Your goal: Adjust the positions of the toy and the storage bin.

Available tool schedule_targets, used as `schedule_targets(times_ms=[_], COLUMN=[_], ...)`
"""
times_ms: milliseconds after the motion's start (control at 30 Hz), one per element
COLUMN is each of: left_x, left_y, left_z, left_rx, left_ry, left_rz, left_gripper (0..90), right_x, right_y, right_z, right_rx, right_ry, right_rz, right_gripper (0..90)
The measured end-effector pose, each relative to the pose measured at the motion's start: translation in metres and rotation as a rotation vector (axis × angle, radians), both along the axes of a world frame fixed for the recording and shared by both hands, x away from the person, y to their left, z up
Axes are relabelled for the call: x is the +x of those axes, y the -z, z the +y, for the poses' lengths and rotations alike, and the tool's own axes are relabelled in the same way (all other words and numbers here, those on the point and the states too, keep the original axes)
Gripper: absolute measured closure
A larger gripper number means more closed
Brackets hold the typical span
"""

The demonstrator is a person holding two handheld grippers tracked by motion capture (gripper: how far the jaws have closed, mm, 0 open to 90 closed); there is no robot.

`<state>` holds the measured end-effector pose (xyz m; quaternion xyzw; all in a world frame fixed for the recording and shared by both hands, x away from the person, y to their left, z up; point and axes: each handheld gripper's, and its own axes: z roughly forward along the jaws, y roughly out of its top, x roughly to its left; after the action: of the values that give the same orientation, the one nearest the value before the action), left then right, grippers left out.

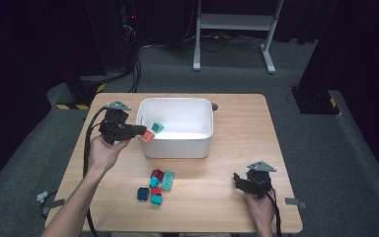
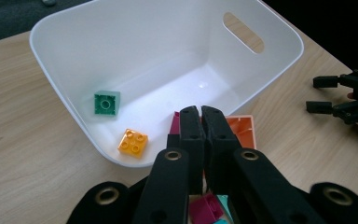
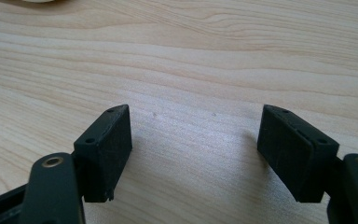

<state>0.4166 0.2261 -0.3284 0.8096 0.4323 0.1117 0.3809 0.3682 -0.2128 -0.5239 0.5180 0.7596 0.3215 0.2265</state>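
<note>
1. Clamping an orange brick [image 1: 148,136], the left gripper [image 1: 139,131] is holding its jaws almost together, with only the brick's thin wall between the pads; in the left gripper view the jaws are meeting at the brick [image 2: 242,130], gripper [image 2: 200,114].
2. Hovering at the near left corner of the white bin [image 1: 205,143], the brick is sitting just outside and against the bin's rim, clear of the table [image 1: 227,118].
3. Facing the camera in the left gripper view, the brick's hollow underside is showing, so its studs are pointing away toward the bin; its long axis cannot be told from these frames.
4. Resting well apart from the bin, toward the near right corner of the table, the right gripper [image 1: 238,178] is standing with its jaws wide apart and nothing between them; its own view is showing bare wood [image 3: 196,70] between the pads, gripper [image 3: 193,140].
5. Showing what the high view is hiding, the left gripper view is revealing a yellow brick [image 2: 133,142] beside a green brick [image 2: 106,102] on the bin's floor [image 2: 168,88]; the high view is giving the green brick [image 1: 157,127] alone.
6. Lying in front of the bin, a cluster of loose bricks [image 1: 156,186] is appearing in the high view.
</note>
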Motion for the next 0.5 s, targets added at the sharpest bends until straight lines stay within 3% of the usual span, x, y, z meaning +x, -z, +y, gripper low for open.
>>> schedule_targets(times_ms=[500], left_x=[0.032], left_y=[-0.001], left_z=[-0.007], left_rx=[0.005], left_ry=[-0.055], left_rz=[0.007], left_gripper=[87.3], right_x=[0.0], right_y=[0.0], right_z=[0.0], right_rx=[0.001], right_ry=[-0.004], right_rz=[0.0], right_gripper=[26.1])
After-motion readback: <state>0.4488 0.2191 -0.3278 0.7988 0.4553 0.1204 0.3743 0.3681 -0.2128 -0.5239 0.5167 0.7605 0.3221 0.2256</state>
